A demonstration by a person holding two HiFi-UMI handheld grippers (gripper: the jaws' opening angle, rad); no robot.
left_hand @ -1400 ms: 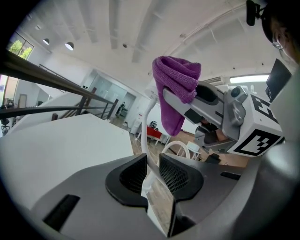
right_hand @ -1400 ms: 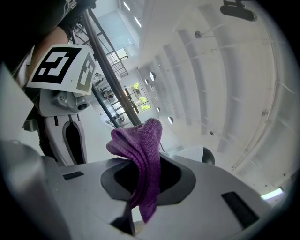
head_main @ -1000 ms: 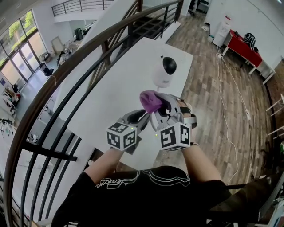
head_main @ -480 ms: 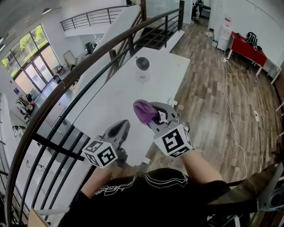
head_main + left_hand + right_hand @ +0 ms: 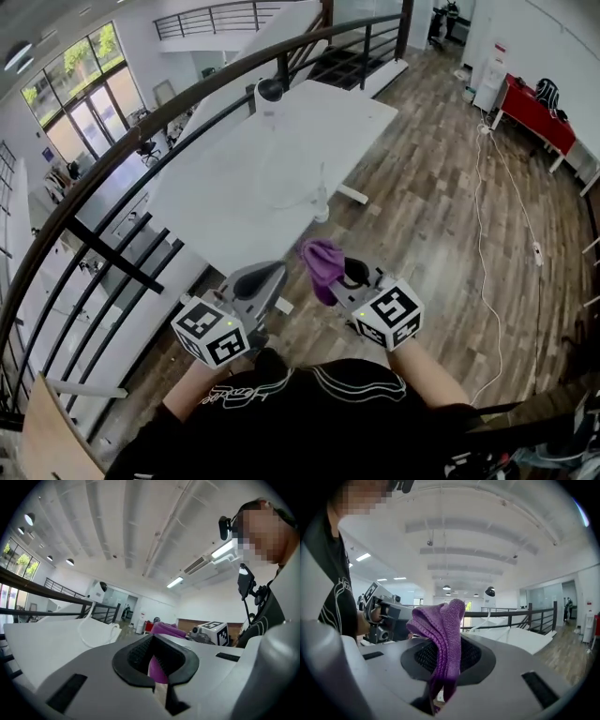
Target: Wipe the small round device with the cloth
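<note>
The small round device (image 5: 269, 92), white with a black face, stands at the far end of the white table (image 5: 234, 187), well away from both grippers. In the left gripper view the device (image 5: 100, 588) is small and far off, as is the device (image 5: 490, 591) in the right gripper view. My right gripper (image 5: 339, 281) is shut on a purple cloth (image 5: 323, 262), which sticks up bunched from between the jaws as the cloth (image 5: 443, 625) in its own view. My left gripper (image 5: 261, 279) hangs beside it to the left, shut with nothing between its jaws (image 5: 157, 670).
A white cable (image 5: 300, 192) loops across the table near its right edge. A dark metal railing (image 5: 141, 131) curves along the table's left side. Both grippers hang over wooden floor (image 5: 441, 187), short of the table's near edge. A red desk (image 5: 530, 108) stands far right.
Both grippers have drawn back from the device, which now stands far off at the table's far end. The left gripper moved away from the cloth to the left, and its jaws closed.
</note>
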